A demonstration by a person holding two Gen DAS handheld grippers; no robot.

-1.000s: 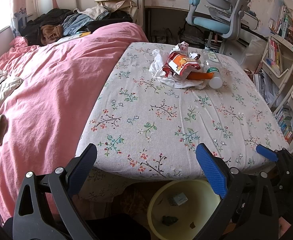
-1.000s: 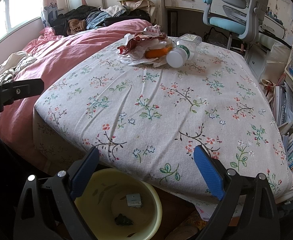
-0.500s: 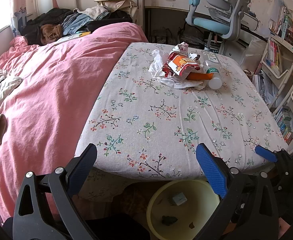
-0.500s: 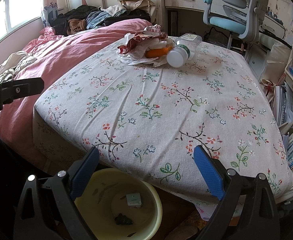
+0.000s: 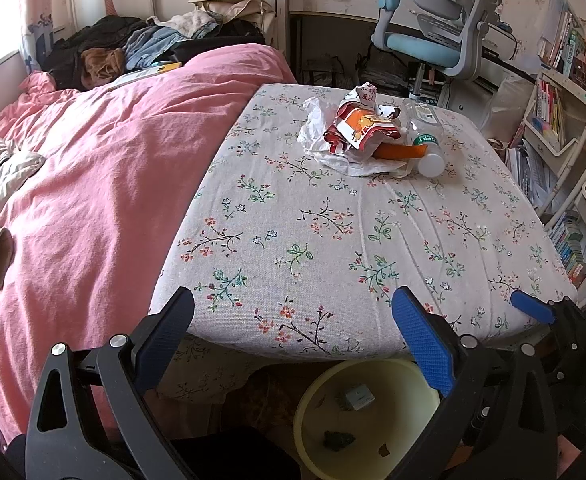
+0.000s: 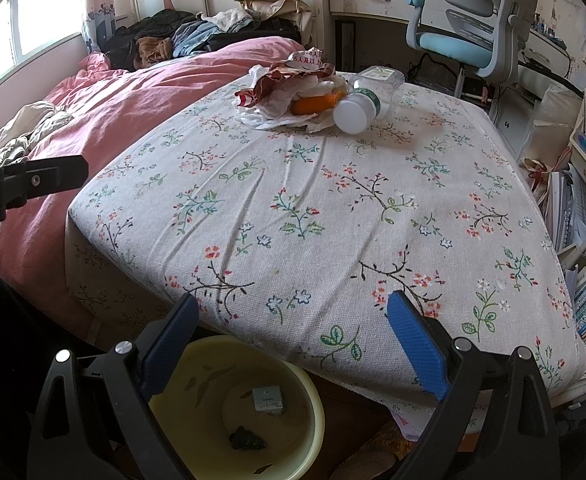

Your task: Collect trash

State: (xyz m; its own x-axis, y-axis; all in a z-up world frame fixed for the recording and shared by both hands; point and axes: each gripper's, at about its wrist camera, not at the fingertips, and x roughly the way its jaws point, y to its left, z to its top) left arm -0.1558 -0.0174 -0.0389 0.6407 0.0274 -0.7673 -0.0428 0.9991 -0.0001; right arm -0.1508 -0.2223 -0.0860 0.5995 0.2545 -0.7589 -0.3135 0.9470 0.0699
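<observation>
Floral table [image 5: 333, 240], trash pile [image 5: 367, 132] unmoved.

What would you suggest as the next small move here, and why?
Probably reach the right gripper forward to the plastic bottle. Both grippers are open and empty at the table's near edge, the trash pile lies untouched at the far end, and the yellow bin waits below.

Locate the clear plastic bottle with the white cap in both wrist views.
Left wrist: the clear plastic bottle with the white cap lies upper right of centre, on the far end of the floral tablecloth.
Right wrist: it lies top centre, cap toward the camera.
Shared landmark: the orange wrapper touching its left side.
</observation>
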